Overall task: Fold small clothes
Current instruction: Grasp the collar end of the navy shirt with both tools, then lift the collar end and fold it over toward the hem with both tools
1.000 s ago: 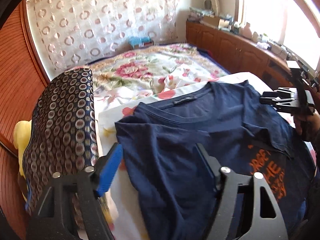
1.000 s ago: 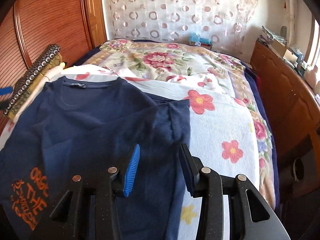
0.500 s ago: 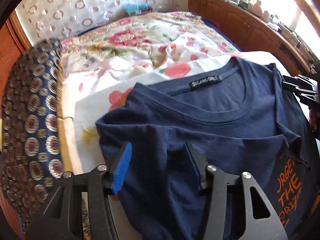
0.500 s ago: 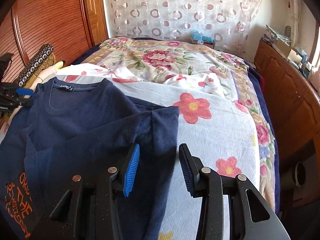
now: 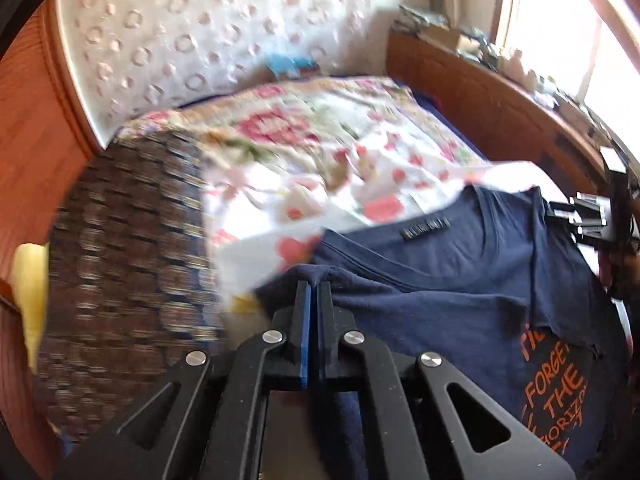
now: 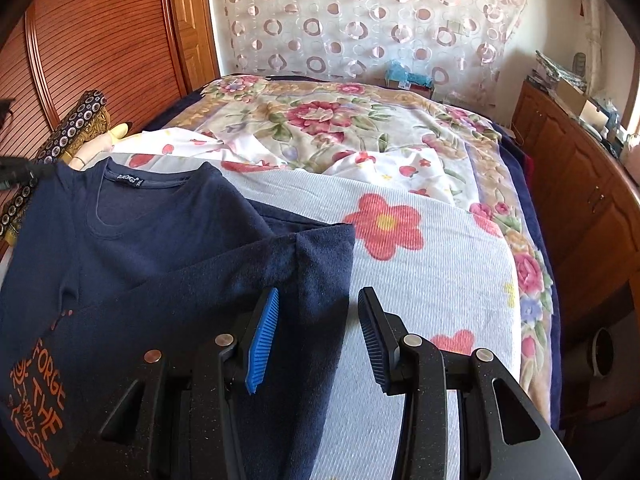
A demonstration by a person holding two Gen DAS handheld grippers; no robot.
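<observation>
A navy T-shirt (image 5: 452, 280) with orange lettering lies on the bed, partly folded, collar toward the headboard. My left gripper (image 5: 314, 286) is shut on the shirt's left shoulder edge and lifts a pinch of cloth. In the right wrist view the shirt (image 6: 168, 248) lies at the left with its sleeve folded over. My right gripper (image 6: 316, 308) is open, its jaws astride the folded sleeve's right edge, with the blue pad (image 6: 262, 344) over the cloth. The right gripper (image 5: 588, 220) also shows at the right edge of the left wrist view.
The bed carries a white flowered sheet (image 6: 420, 264) and a floral quilt (image 6: 320, 120). A dark patterned pillow (image 5: 128, 272) and a yellow item (image 5: 30, 300) lie at the left. Wooden cabinets (image 6: 580, 184) run along the right, a wooden wardrobe (image 6: 88, 40) at the left.
My left gripper has closed on the shirt's shoulder edge; it was open half a second ago. The left view is blurred from motion. My right gripper has stayed open over the sleeve.
</observation>
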